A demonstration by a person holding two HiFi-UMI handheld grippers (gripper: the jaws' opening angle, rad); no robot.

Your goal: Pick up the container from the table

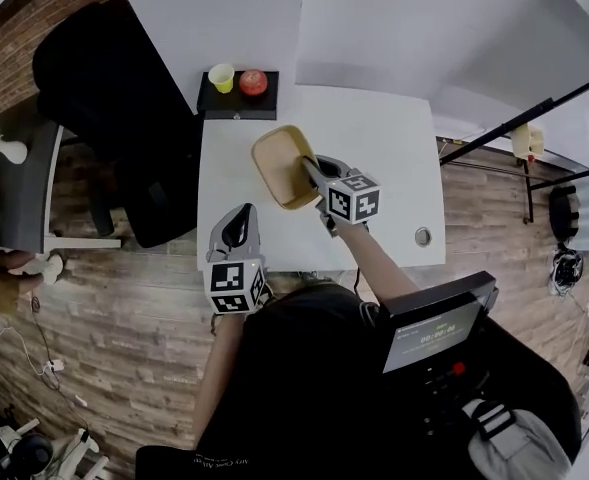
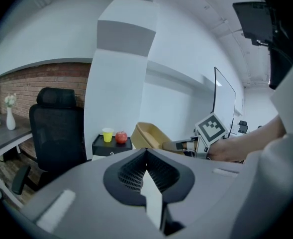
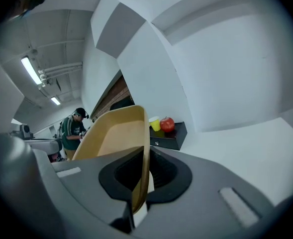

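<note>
The container (image 1: 282, 165) is a shallow tan tray, tilted above the white table (image 1: 394, 148). My right gripper (image 1: 312, 171) is shut on its right rim and holds it off the surface. In the right gripper view the container (image 3: 117, 136) stands on edge, its rim pinched between the jaws of the right gripper (image 3: 142, 180). My left gripper (image 1: 237, 230) hangs at the table's near left edge, shut and empty. In the left gripper view the left gripper (image 2: 147, 172) has its jaws together, with the container (image 2: 148, 136) and the right gripper's marker cube (image 2: 210, 127) beyond them.
A small black stand (image 1: 236, 98) at the table's far edge carries a yellow cup (image 1: 221, 77) and a red apple (image 1: 253, 82). A black office chair (image 1: 114, 98) stands left of the table. A round grommet (image 1: 422, 236) sits near the table's right front corner.
</note>
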